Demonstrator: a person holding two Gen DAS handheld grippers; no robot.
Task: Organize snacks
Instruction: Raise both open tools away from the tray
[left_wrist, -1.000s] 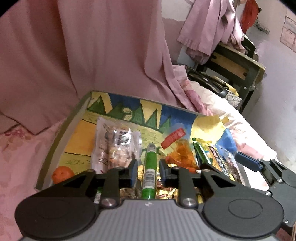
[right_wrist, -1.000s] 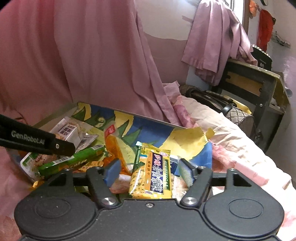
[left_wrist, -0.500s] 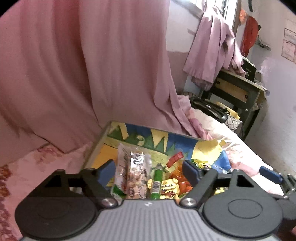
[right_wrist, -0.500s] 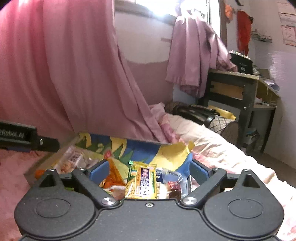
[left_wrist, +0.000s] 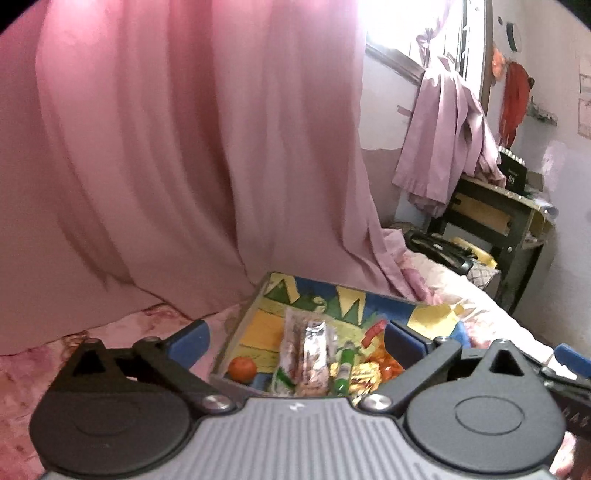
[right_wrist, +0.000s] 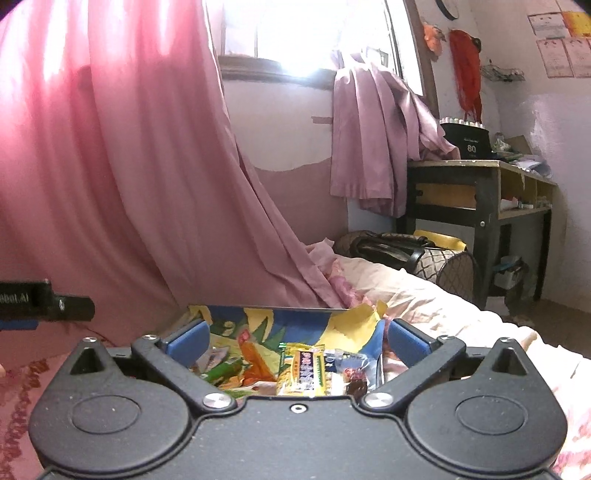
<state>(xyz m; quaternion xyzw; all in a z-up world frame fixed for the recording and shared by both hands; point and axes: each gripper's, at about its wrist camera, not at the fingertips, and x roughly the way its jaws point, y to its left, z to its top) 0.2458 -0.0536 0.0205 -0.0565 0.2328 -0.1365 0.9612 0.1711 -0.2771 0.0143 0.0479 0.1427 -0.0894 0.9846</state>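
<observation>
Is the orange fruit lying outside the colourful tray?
No, the orange fruit lies inside the colourful tray, in its near left corner beside the snack packets.

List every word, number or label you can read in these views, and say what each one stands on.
"80": on the black box on the desk.
"...ot.AI", cut off by the frame edge: on the left gripper's finger in the right wrist view.
Yellow snack packet: dark panel of characters, too blurred to read.
Green tube: print too small to read.
Wall papers: unreadable.
</observation>
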